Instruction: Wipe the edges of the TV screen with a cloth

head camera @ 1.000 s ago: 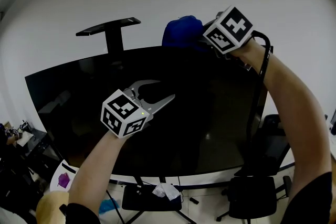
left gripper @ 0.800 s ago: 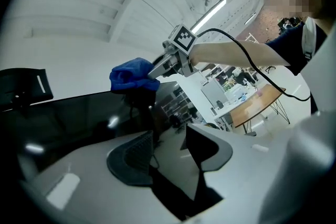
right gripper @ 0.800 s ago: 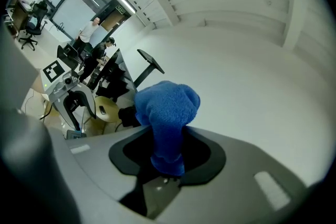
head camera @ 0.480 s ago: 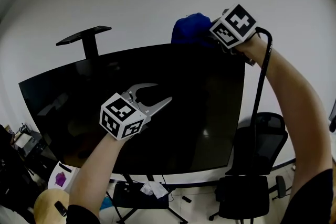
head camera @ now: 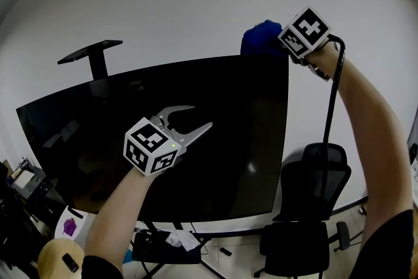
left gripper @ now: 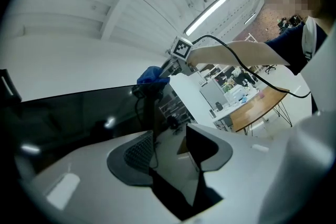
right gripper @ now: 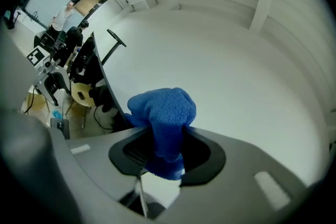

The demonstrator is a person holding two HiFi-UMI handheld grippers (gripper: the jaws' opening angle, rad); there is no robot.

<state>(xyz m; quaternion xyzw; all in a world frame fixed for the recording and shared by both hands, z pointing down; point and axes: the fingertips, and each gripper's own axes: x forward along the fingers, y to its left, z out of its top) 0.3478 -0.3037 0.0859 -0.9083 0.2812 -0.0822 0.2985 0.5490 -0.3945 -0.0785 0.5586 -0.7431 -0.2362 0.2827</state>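
Observation:
The large black TV screen [head camera: 196,140] fills the middle of the head view. A blue cloth [head camera: 261,40] rests against its top edge near the upper right corner, and my right gripper [head camera: 277,42] is shut on it. In the right gripper view the cloth [right gripper: 164,113] bulges out from between the jaws, beside the TV's edge [right gripper: 105,84]. My left gripper [head camera: 191,119] hovers in front of the screen's middle, open and holding nothing. The left gripper view shows its jaws [left gripper: 169,145] apart, with the cloth [left gripper: 152,75] far off at the screen's corner.
A black office chair [head camera: 307,219] stands below the TV's right side. A black cable [head camera: 332,114] hangs from my right gripper. A dark bracket on a post [head camera: 90,51] rises behind the TV's left part. A white wall is behind; a wooden table [left gripper: 262,105] lies off to the side.
My right gripper has slid the blue cloth rightward along the TV's top edge, close to the upper right corner. The left gripper has stayed in front of the screen.

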